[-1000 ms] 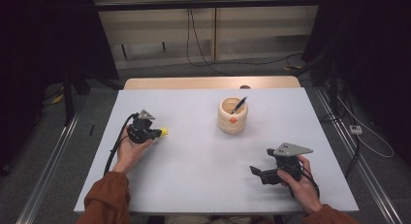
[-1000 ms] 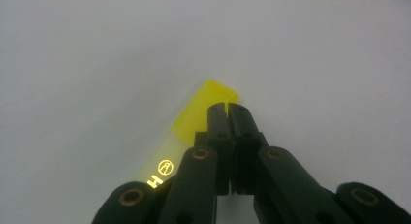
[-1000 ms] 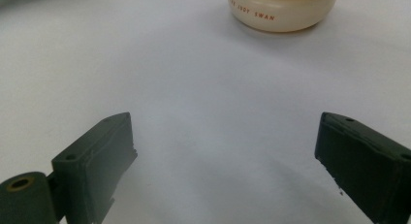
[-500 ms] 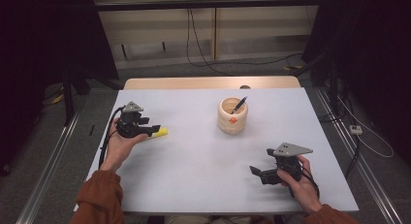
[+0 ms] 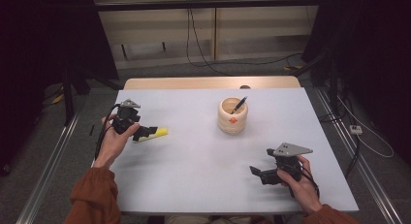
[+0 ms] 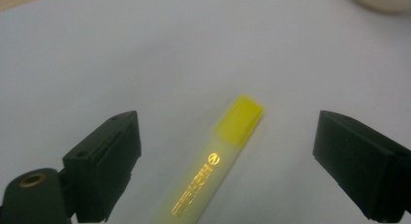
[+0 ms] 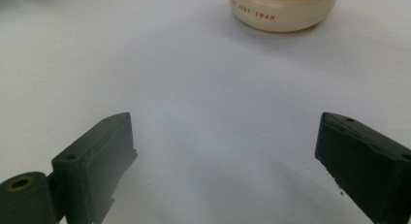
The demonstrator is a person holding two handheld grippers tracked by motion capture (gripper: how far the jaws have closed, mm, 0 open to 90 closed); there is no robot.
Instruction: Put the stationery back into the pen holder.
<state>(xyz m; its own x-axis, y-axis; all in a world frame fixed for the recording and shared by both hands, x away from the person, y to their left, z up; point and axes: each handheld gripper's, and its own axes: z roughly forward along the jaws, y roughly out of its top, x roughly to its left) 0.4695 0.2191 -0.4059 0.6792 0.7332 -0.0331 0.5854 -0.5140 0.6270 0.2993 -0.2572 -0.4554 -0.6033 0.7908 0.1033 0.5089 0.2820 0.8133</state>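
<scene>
highlighter (image 6: 218,156): translucent yellow plastic, smooth and glossy, with shiny gold lettering along the barrel; the cap end looks more opaque.
my left gripper (image 6: 228,161): black plastic, matt; the inner pads look like slightly duller rubber, and a brass-coloured metal insert sits in the near left part.
my right gripper (image 7: 223,161): the same matt black plastic, with fine scuffs on the pad edges; a grey, flat, matt plate on top in the high view.
table (image 5: 194,161): pale, smooth, matt sheet; a strip of light wood at the far edge.
pot (image 5: 232,116): cream, smooth, soft sheen, red print.
my sleeves (image 5: 94,197): rust-coloured cloth, matt.
</scene>
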